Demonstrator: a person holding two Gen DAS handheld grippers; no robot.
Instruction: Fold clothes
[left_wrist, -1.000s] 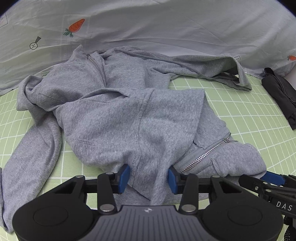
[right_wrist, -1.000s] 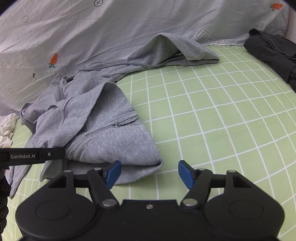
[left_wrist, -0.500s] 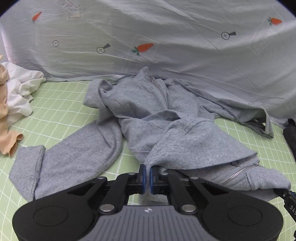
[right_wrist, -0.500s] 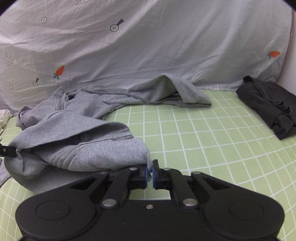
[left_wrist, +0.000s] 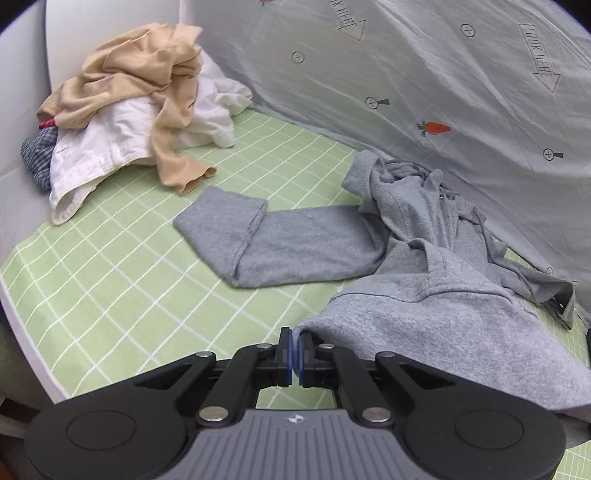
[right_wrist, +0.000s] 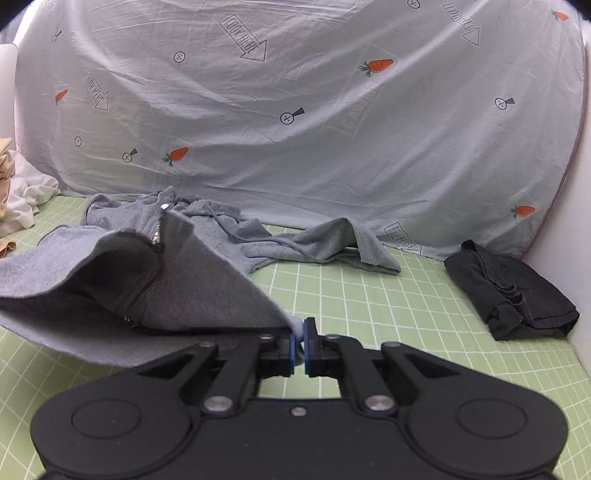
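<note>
— Where did the hoodie lie from your claws?

— My left gripper (left_wrist: 294, 352) was pinching one bottom corner of the grey hoodie (left_wrist: 436, 314); my right gripper (right_wrist: 301, 345) was pinching the other. The hem hung lifted between them, and the body trailed away from me toward the hood and the backdrop sheet (right_wrist: 332, 110).

— Its long axis?

— Hem to hood, straight ahead of both claws. One sleeve (left_wrist: 280, 240) stretched off to my left on the mat, the other sleeve (right_wrist: 332, 243) to my right. Neither arm was nearer; I judged the next move needed both pulling evenly.

— And the room around it?

— A green checked mat (left_wrist: 122, 280), soft-looking. A heap of clothes (left_wrist: 129, 107) sat far left, a folded black garment (right_wrist: 509, 291) far right, both well apart from the hoodie.
</note>
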